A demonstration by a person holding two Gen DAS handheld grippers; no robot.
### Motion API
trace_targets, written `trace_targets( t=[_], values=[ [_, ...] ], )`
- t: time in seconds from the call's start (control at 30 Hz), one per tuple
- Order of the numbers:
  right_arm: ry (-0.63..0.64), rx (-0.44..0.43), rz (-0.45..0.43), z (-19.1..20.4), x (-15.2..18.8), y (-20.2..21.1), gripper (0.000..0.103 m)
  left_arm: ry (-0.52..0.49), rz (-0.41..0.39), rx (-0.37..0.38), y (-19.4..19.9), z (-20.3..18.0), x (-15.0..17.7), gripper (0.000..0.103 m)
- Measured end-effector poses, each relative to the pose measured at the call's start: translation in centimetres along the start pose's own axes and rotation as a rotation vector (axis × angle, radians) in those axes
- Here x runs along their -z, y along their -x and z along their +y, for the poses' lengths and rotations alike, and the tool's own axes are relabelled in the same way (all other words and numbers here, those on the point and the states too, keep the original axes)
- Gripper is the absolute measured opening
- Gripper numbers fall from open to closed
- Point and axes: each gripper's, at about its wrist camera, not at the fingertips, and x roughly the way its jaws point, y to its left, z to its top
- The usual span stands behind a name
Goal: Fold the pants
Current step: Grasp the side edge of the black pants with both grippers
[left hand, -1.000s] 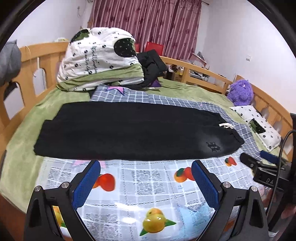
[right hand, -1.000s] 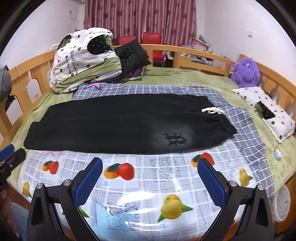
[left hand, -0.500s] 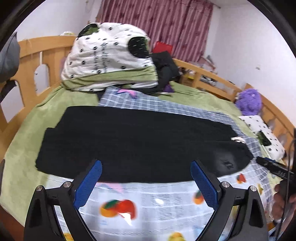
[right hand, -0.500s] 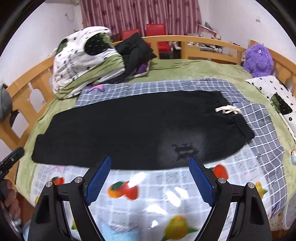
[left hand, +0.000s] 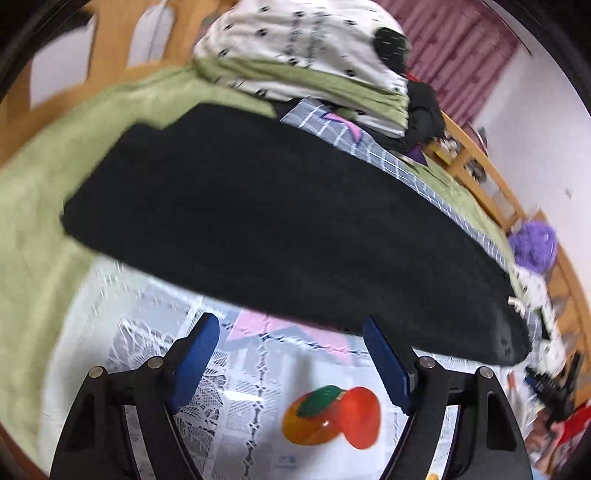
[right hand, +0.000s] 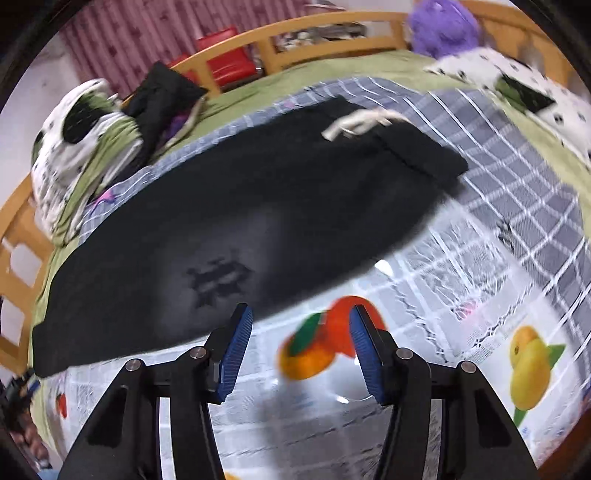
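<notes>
Black pants [left hand: 280,221] lie flat and lengthwise across the bed, legs to the left, waistband with a white drawstring [right hand: 356,123] to the right. A dark logo [right hand: 218,278] shows near the waist end. My left gripper [left hand: 291,325] is open and empty, just short of the pants' near edge toward the leg end. My right gripper [right hand: 301,314] is open and empty, at the near edge below the logo. Both views are blurred by motion.
A fruit-print plastic sheet [right hand: 424,306] covers the near bed. A checked blanket [right hand: 517,155] lies under the pants. Folded quilts [left hand: 306,59] are stacked at the far left, a purple plush [right hand: 443,26] and spotted pillow [right hand: 524,88] at the right. Wooden rails [left hand: 110,48] ring the bed.
Both grippers have moved forward and down toward the pants' near edge. The right gripper's jaws have narrowed somewhat. The pants have not moved.
</notes>
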Motion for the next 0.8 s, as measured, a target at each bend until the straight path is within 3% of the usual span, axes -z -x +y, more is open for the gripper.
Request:
trace_targets(
  t=[0.27,0.47,0.5,0.53,0.6,0.63,0.7,0.8],
  values=[
    [-0.14,-0.064,-0.012,-3.2,-0.2,-3.7,0.055,0.118,-0.072,0.073,-2.0,2.6,1.2,0.075],
    [-0.196,-0.095,-0.057,-2.9,-2.5,-6.1,0.056,0.235,-0.087,0.042,-4.1,2.8,-1.2,0.072],
    [-0.214,-0.097,-0.056,-2.8,-3.0,-6.6,0.054,0.245,-0.082,0.019,-4.3,2.8,-1.5,0.057],
    [-0.219,-0.087,-0.054,-2.7,-3.4,-6.9,0.039,0.251,-0.075,-0.012,-4.4,2.7,-1.7,0.047],
    [-0.213,-0.032,-0.044,-2.4,-4.3,-7.2,0.024,0.252,-0.042,-0.061,-4.8,2.9,-2.4,0.005],
    [-0.217,-0.036,-0.046,-2.3,-4.6,-7.1,0.02,0.251,-0.029,-0.062,-4.7,3.1,-2.7,0.005],
    [-0.231,-0.058,-0.072,-2.2,-5.1,-5.9,0.018,0.235,-0.076,-0.008,-3.0,3.0,-3.6,0.005],
    [-0.199,-0.112,-0.124,-1.2,-6.6,-3.3,0.018,0.116,-0.163,0.004,0.0,0.7,-5.6,0.005]
  ],
)
